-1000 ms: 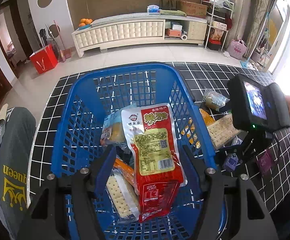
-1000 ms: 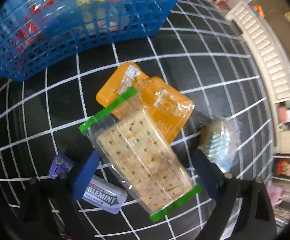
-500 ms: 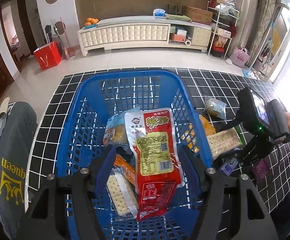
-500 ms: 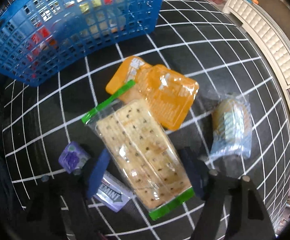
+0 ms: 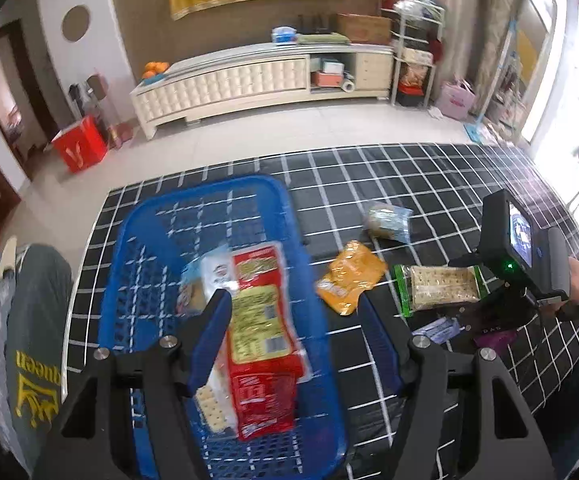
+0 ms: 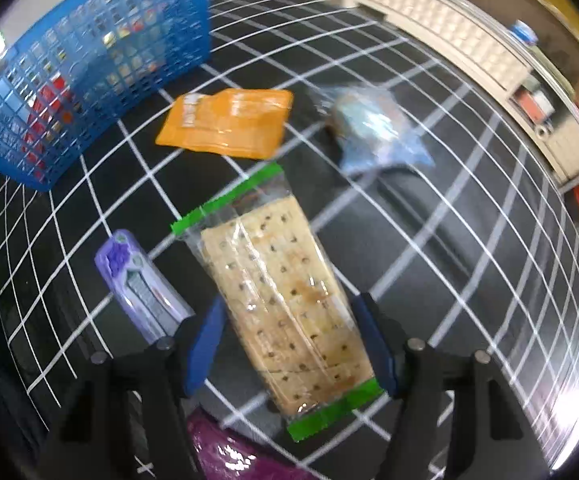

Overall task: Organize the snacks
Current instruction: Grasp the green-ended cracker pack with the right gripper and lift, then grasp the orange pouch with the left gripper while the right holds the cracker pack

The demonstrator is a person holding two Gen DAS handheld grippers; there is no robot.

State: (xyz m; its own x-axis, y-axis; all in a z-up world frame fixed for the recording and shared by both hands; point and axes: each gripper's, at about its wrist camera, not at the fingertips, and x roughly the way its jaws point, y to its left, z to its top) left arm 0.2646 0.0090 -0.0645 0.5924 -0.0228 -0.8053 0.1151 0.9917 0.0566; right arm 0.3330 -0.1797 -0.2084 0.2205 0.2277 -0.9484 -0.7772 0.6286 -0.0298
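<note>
One blue basket stands on the surface. Inside it, one red packet, one pale-blue packet and one cracker pack can be made out. Outside it lie one orange pouch, one green-edged cracker pack, one clear-wrapped cake, one lilac gum pack and one dark-purple packet. Two grippers show.
</note>
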